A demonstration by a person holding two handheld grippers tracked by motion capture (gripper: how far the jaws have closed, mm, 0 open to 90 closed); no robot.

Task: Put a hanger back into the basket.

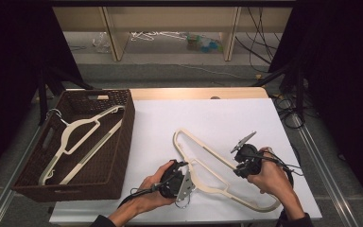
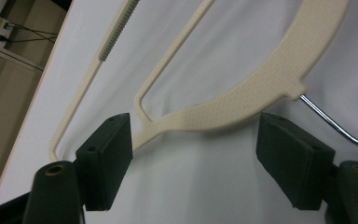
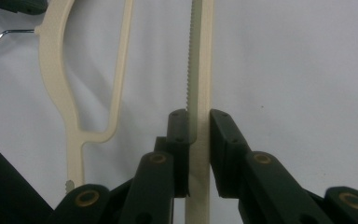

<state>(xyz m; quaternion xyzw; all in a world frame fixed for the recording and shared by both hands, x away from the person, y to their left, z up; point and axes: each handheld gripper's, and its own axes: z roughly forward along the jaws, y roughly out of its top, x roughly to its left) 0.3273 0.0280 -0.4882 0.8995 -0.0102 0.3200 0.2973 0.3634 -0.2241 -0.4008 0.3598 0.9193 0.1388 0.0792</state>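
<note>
Cream plastic hanger [image 1: 217, 172] lies flat on the white tabletop [image 1: 170, 127], in front of the person, right of the basket.

View differences:
- High view gives the whole layout: brown wicker basket [image 1: 118, 151] at the left edge of the tabletop, with a second cream hanger [image 1: 82, 142] lying inside it. Neither gripper view has the basket in frame.
- Left gripper view shows detail the high view can't: the textured shoulder of the hanger on the tabletop, and its metal hook [image 2: 335, 126] coming out of the neck and running off to the right.
- Right gripper view shows the toothed edge of the hanger's lower bar [image 3: 199, 70], plus the hook far off at the upper left.

Tongs:
- Left tongs [image 2: 193, 156]: wide apart, pads clear of everything. Hanger shoulder sits in the gap just beyond the pads; no contact visible. In the high view they sit at the hanger's neck, close to the hook.
- Right tongs [image 3: 198, 154]: clamped on the lower bar, pads pressing it from both sides. In the high view this grip is on the right half of the hanger.

Counts: two hangers (one on the tabletop, one in the basket), one basket, two tongs, two hands.
</note>
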